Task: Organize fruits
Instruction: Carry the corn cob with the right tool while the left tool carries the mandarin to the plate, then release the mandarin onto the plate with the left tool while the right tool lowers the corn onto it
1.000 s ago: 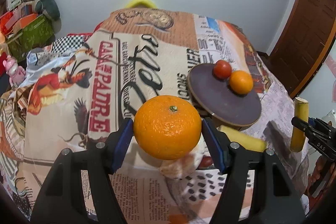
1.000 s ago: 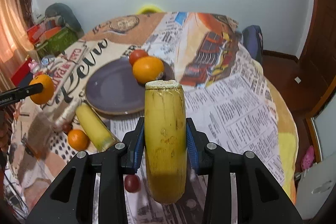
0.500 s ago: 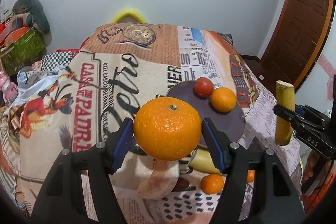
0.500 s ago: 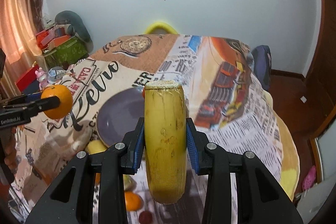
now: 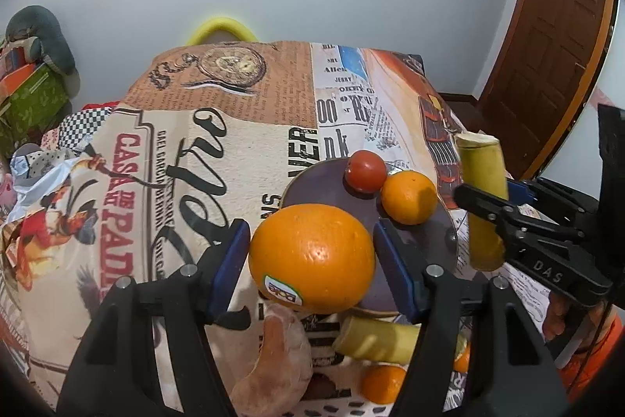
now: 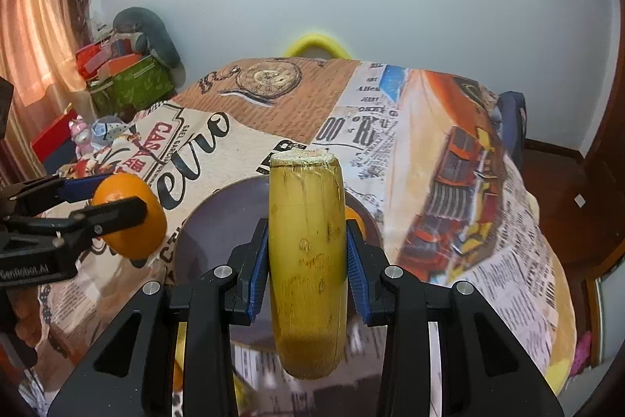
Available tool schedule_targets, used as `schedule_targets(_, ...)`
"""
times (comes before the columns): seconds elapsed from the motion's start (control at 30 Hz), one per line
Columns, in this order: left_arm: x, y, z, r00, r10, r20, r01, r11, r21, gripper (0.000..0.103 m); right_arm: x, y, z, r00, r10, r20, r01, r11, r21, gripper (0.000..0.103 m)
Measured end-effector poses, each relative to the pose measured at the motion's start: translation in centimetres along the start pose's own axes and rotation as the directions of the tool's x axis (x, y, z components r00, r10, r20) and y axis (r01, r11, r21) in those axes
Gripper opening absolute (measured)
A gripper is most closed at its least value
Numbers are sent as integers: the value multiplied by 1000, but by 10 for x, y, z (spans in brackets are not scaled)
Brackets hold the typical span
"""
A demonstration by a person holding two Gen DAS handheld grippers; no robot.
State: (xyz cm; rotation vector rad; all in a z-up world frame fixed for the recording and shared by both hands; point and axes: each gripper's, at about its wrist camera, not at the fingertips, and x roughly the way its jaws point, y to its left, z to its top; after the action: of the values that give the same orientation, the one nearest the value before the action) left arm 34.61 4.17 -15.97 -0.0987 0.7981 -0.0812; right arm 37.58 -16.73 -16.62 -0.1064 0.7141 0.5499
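My left gripper (image 5: pixel 312 256) is shut on a large orange (image 5: pixel 311 256) with a sticker, held above the near left rim of the dark round plate (image 5: pixel 312 186). On the plate lie a tomato (image 5: pixel 365 170) and a small orange (image 5: pixel 408 197). My right gripper (image 6: pixel 307 262) is shut on an upright cut banana piece (image 6: pixel 306 260), held above the plate (image 6: pixel 226 217). The banana piece also shows in the left wrist view (image 5: pixel 482 202), to the right of the plate. The large orange shows in the right wrist view (image 6: pixel 131 215) at the left.
On the printed tablecloth (image 5: pixel 218 127) in front of the plate lie another banana piece (image 5: pixel 375 340), a small orange (image 5: pixel 383 382) and a pale brown root-like piece (image 5: pixel 281 362). Boxes and cushions (image 6: pixel 129 73) are stacked at the left. A wooden door (image 5: pixel 547 57) stands at the right.
Both grippers have moved closer over the plate while keeping their fruit. The large orange has turned, so its sticker now faces me.
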Motion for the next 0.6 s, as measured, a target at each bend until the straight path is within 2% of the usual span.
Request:
schedule_targets(0.2, 24, -2, 2, 1000, -10, -28, 11, 1000, 12, 61, 25, 6, 4, 999, 19, -37, -21, 999, -39, 33)
schedule_targets(0.23, 28, -2, 2, 999, -13, -32, 13, 1000, 12, 56, 27, 6, 4, 999, 21, -41, -22, 999, -43, 33)
schedule_targets(0.27, 30, -2, 4, 999, -18, -28, 18, 1000, 17, 33, 32, 7, 5, 999, 24, -49, -26, 998, -49, 33)
schedule_targets(0.3, 32, -2, 7, 999, -25, -35, 26, 999, 25, 27, 35, 8, 5, 998, 29, -56, -32, 998, -52, 33)
schedule_targets(0.4, 35, -1, 15, 997, -70, -40, 71, 997, 15, 27, 44, 9, 6, 996, 38, -74, -42, 998, -54, 33)
schedule_targets(0.47, 38, 0, 16, 997, -58, -45, 59, 998, 13, 27, 49, 7, 7, 997, -12, -73, 7, 998, -64, 33)
schedule_targets(0.6, 41, 3, 11, 998, -34, -49, 35, 999, 19, 27, 52, -2, 7, 993, 64, -98, -65, 998, -15, 33)
